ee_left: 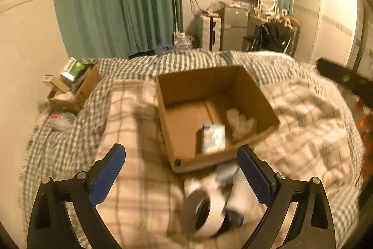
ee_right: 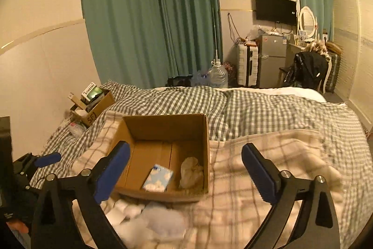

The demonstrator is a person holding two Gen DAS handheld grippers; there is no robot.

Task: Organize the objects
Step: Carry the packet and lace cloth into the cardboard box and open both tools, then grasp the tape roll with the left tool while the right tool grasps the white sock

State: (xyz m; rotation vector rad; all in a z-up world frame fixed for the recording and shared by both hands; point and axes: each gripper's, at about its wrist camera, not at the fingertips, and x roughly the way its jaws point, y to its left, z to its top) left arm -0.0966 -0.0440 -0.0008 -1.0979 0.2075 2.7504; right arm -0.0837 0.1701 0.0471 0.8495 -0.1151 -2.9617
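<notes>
Cardboard box [ee_left: 216, 113] sits open on the checked blanket [ee_left: 130, 179], just beyond the left gripper [ee_left: 180, 175], whose blue pads stand spread wide with nothing pinched between them. Inside the box, near its front wall, lies a blue-and-white tissue pack [ee_left: 213, 138], and right of it a crumpled pale bag [ee_left: 241, 125]. Nearer than the box, low between the left fingers, a roll of tape [ee_left: 202, 211] rests among blurred white and blue soft things on the blanket.

Over to the right gripper [ee_right: 185, 173]: also spread wide, empty, and the box [ee_right: 163, 132] sits ahead and a little left, its near edge level with the left pad. Right of the box, open blanket runs clear to the bed's far side. Far left, a second, smaller box [ee_right: 94, 109] full of odds and ends stands by the wall.
</notes>
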